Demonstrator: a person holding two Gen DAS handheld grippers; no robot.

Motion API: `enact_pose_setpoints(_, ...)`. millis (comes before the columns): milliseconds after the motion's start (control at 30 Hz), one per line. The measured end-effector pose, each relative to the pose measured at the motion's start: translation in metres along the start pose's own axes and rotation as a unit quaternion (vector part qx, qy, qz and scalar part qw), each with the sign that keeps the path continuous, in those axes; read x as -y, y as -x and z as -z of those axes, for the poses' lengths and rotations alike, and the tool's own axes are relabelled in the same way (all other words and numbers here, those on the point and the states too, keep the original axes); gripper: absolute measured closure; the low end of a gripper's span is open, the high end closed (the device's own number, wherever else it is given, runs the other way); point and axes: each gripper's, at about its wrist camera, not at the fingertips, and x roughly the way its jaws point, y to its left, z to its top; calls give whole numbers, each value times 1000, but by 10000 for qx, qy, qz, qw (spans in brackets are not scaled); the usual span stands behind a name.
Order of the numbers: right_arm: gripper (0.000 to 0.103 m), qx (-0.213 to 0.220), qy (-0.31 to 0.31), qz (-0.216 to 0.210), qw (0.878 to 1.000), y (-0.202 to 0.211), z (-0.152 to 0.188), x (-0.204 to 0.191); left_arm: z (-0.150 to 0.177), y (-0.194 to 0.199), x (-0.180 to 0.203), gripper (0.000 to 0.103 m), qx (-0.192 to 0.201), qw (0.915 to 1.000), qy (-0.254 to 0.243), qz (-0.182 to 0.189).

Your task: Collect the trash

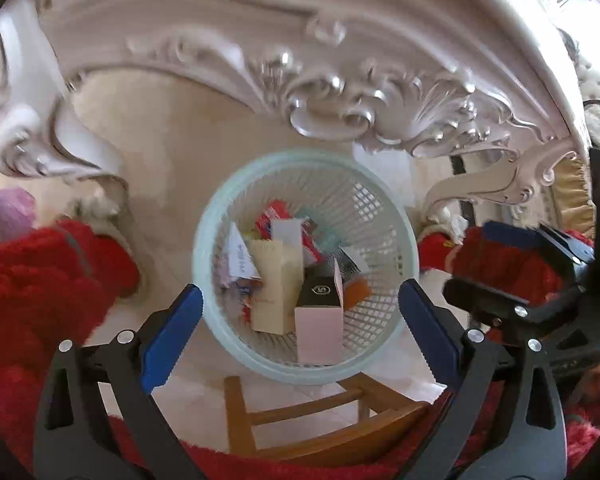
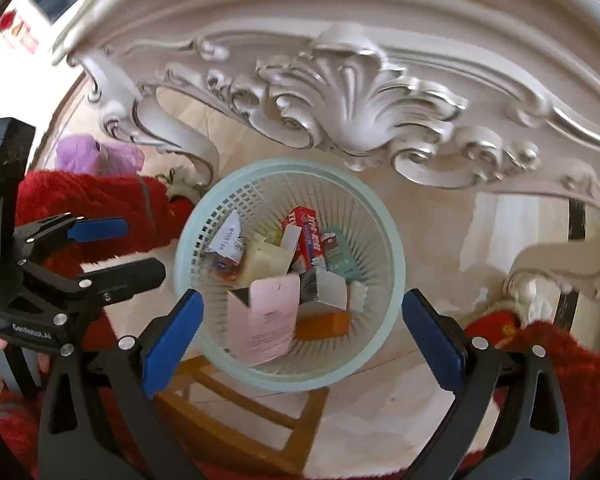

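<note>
Left gripper: the left gripper (image 1: 302, 336) points down over the pale green round plastic mesh basket (image 1: 380, 216), jaws spread wide, nothing between the blue pads.
Right gripper: the right gripper (image 2: 302, 336) hangs over the same basket, jaws just as wide and empty; in the left wrist view it shows at the right edge (image 1: 524, 268), also spread.
Trash: boxes and papers lie piled inside the basket; a pale pink carton (image 1: 319, 334) sits nearest, with a black box (image 1: 319, 292) touching it, a cream carton (image 1: 269, 280) to its left, and a red printed box (image 2: 306, 236) farther back.
Pink sheet: a pink printed sheet (image 2: 266, 320) looks blurred over the near rim in the right wrist view; whether it has settled I cannot tell.
Step in hand: likely dropping collected trash. Done well, both grippers stay centred above the opening until each piece lies below the rim, then lift straight up.
Risk: the pile leans toward the near rim, so a light sheet could slide out.
Surroundings: a carved white ornate table apron (image 2: 360, 92) arches on the far side; a wooden stool frame (image 1: 300, 420) stands near, just under the basket's near rim.
In the way: red fluffy fabric (image 1: 32, 280) crowds left and right; a purple bundle (image 2: 88, 154) lies far left.
</note>
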Motion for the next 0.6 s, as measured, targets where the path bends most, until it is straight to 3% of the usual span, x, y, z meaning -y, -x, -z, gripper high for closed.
enact_pose_setpoints(167,8,164,-360,212,9990,31,4,1,-10,37,24,8,427,9981,-162,-419)
enact_pose_setpoints(300,8,459,-823,186,9954,65,5,7,-15,64,36,8,651,9972,-63,-370)
enact_pose_setpoints(367,8,592,-988,247,9930,78,5,8,-17,75,42,8,761,9957,-79,-526)
enact_pose_setpoints(600,8,1060,-1336,809,9820,115,13,4,-15,114,58,8,1219,9891,-66,-819)
